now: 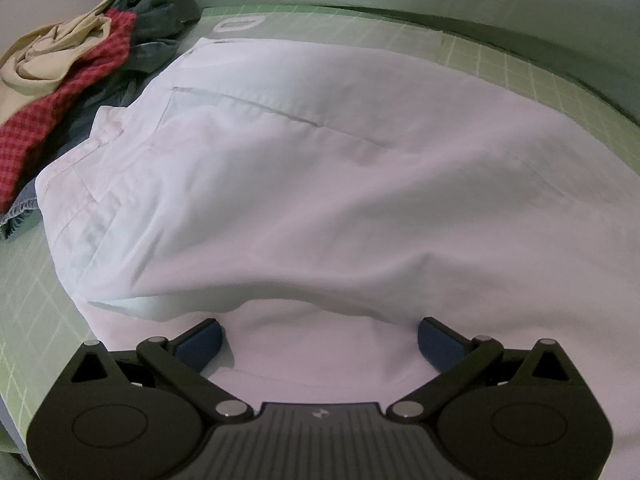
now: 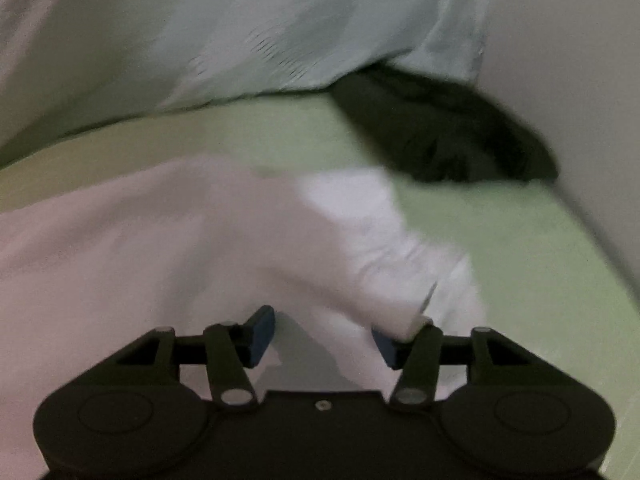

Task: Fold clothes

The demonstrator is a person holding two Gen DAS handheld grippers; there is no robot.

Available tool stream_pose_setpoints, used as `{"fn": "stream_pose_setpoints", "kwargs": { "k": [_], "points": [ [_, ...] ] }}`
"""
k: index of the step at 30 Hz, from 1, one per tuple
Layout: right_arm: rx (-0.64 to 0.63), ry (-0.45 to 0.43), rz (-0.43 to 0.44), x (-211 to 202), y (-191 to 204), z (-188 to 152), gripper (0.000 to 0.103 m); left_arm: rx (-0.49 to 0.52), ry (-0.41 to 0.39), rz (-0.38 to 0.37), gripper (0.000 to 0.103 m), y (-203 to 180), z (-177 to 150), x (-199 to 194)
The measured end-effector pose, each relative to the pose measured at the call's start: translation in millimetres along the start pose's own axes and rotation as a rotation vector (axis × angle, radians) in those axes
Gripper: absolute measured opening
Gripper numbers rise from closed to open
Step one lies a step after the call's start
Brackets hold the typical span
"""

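Note:
A white garment (image 1: 320, 184) with a waistband and pocket seams lies spread over a green checked sheet (image 1: 500, 68). My left gripper (image 1: 320, 340) is open just above its near edge, blue pads wide apart, with a low fold of cloth rising in front of them. In the blurred right wrist view the same white garment (image 2: 168, 256) fills the lower left, its bunched end (image 2: 400, 248) running toward the right pad. My right gripper (image 2: 324, 336) is open over it, and cloth overlaps the right fingertip (image 2: 386, 346).
A heap of clothes sits at the far left: a beige piece (image 1: 52, 60), a red checked one (image 1: 64, 108) and denim (image 1: 160, 12). A pale blue blanket (image 2: 248, 28) runs along the back. A dark garment (image 2: 440, 132) lies at the right, by a pale wall (image 2: 580, 80).

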State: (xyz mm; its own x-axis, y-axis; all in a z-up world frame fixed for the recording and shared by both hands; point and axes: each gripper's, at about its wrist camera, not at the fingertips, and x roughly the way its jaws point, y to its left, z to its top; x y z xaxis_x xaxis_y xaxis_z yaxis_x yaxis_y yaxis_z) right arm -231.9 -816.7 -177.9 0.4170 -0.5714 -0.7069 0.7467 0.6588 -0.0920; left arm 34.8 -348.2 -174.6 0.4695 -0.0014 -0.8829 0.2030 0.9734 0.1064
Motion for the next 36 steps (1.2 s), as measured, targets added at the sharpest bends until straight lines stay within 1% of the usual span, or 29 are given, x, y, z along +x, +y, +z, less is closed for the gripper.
{"fn": "stream_pose_setpoints", "kwargs": {
  "k": [3,5,7,8,9,11,12,14,15,17,20,23,28,32,34,36],
  "points": [
    [0.066,-0.034,-0.055,22,-18,30,0.055,-0.003,0.003,-0.001,0.103,0,0,0],
    [0.123,-0.033,-0.088,35,-28,45,0.056,-0.005,0.002,-0.002,0.103,1,0,1],
    [0.163,-0.025,-0.107,43,-32,52,0.058,-0.008,0.002,-0.004,0.103,1,0,1],
    [0.178,-0.022,-0.107,43,-33,52,0.061,-0.011,0.001,-0.004,0.103,2,0,1],
    [0.184,-0.021,-0.107,41,-31,48,0.069,-0.013,0.001,-0.004,0.103,2,-1,1],
    [0.175,-0.020,-0.098,32,-21,36,0.082,-0.018,-0.001,-0.003,0.103,2,-1,1],
    [0.160,-0.018,-0.089,26,-15,27,0.085,-0.021,-0.003,-0.003,0.103,2,-2,1],
    [0.121,0.006,-0.069,14,-1,8,0.089,-0.022,-0.005,-0.003,0.103,2,-2,1],
    [0.115,0.024,-0.063,7,3,-4,0.094,-0.022,-0.007,-0.003,0.103,2,-3,1],
    [0.117,0.057,-0.052,-8,10,-30,0.100,-0.023,-0.009,-0.007,0.103,3,-3,1],
    [0.155,0.069,-0.049,-38,18,-63,0.102,-0.026,-0.013,-0.017,0.103,5,-4,1],
    [0.133,0.069,-0.040,-59,23,-84,0.103,-0.027,-0.023,-0.031,0.103,7,-6,1],
    [0.082,0.122,-0.029,-77,31,-94,0.103,0.033,-0.041,-0.085,0.103,14,-13,-6],
    [0.074,0.135,-0.016,-94,43,-106,0.103,0.008,-0.087,-0.160,0.103,37,-23,-24],
    [0.072,0.142,-0.008,-101,51,-113,0.103,-0.013,-0.116,-0.173,0.103,53,-27,-33],
    [0.071,0.150,0.000,-108,59,-119,0.103,-0.046,-0.142,-0.164,0.103,73,-26,-40]
  ]
}}
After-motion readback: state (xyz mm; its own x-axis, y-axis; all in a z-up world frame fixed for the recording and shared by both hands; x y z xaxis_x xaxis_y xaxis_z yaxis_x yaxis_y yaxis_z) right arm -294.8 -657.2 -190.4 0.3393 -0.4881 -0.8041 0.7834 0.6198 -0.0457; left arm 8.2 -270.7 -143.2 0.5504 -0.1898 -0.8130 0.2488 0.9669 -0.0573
